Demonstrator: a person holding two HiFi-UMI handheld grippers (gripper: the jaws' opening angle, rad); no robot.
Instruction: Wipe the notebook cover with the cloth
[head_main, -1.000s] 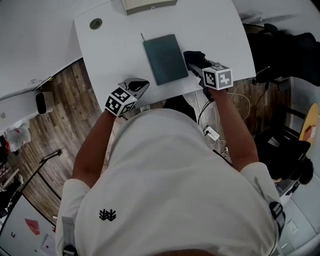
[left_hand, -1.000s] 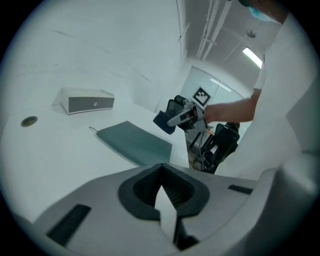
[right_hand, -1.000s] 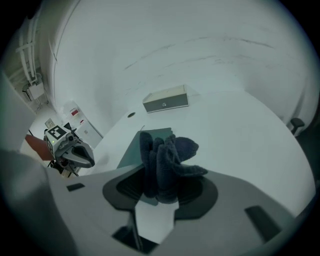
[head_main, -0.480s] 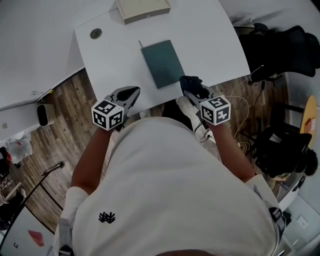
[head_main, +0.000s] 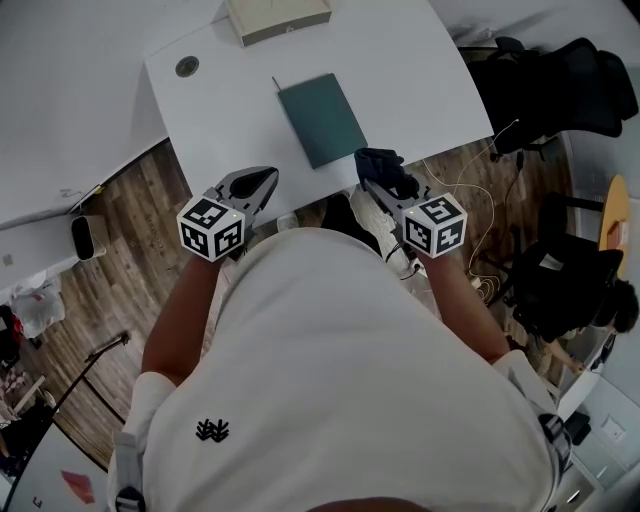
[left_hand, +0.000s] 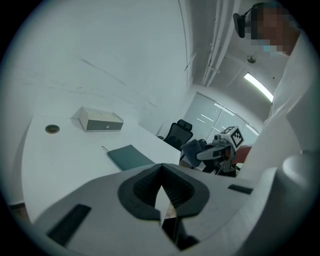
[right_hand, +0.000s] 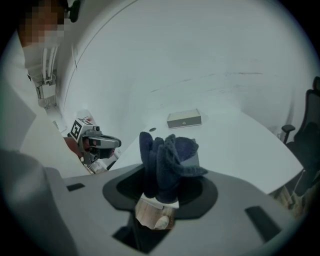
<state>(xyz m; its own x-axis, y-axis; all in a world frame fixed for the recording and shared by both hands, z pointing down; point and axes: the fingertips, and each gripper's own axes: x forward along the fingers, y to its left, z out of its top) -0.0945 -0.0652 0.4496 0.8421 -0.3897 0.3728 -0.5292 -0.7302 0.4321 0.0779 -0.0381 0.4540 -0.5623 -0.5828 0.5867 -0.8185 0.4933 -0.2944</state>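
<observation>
The teal notebook (head_main: 322, 118) lies flat near the front edge of the white table (head_main: 420, 70). It shows again in the left gripper view as the notebook (left_hand: 131, 156). My right gripper (head_main: 374, 172) hangs just off the table's near edge, right of the notebook's near corner. It is shut on a bunched dark blue cloth (head_main: 382, 163), and the cloth (right_hand: 167, 159) stands up from the jaws. My left gripper (head_main: 266, 180) is shut and holds nothing, at the table's near edge left of the notebook. Neither gripper touches the notebook.
A beige box (head_main: 277, 18) sits at the table's far edge and a round cable grommet (head_main: 186, 67) at its far left. Black office chairs (head_main: 560, 85) stand to the right. Cables (head_main: 470, 190) trail over the wooden floor (head_main: 120, 220) below.
Both grippers have drawn back from the table toward the person. The right one, with the cloth, left the notebook's right side and now hangs off the near edge.
</observation>
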